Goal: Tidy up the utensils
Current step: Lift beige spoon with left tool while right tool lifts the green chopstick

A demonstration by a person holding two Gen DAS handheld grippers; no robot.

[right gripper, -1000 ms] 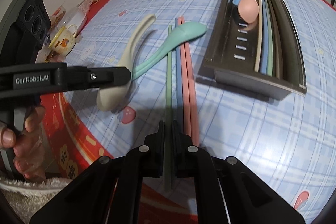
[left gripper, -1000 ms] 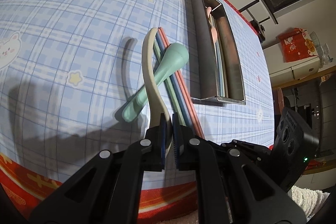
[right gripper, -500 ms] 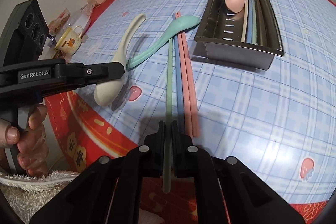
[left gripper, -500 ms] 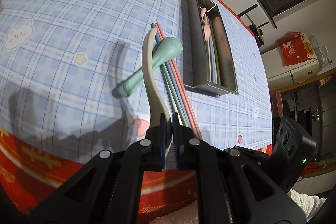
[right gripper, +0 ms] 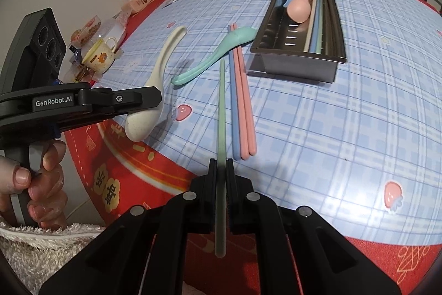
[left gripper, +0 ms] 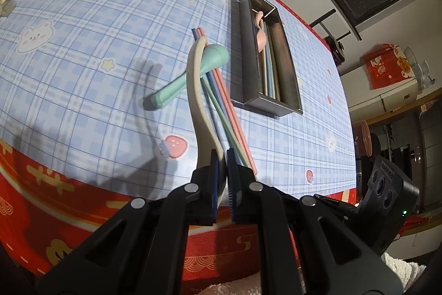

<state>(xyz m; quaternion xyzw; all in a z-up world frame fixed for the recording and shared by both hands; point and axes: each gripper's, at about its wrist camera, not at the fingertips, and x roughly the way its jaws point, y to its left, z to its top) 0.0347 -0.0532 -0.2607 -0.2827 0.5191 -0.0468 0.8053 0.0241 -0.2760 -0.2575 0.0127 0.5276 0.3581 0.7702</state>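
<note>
Right wrist view: right gripper (right gripper: 221, 170) fingers pinching green chopstick (right gripper: 221, 112), left gripper (left gripper: 222, 159) fingers pinching cream spoon (left gripper: 194, 90). Both lifted and pulled back since a second ago, metal tray (right gripper: 335, 18) now farther ahead. Probably carrying toward tray next.

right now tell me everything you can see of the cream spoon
The cream spoon is a pale off-white soup spoon, matte and faintly speckled, plastic by the look of it. It has a deep rounded bowl and a long curved handle with a hooked tip. The left gripper is shut on its bowl end and holds it tilted above the table, handle pointing away towards the teal spoon. Apart from the gripper, nothing visibly touches it.
</note>
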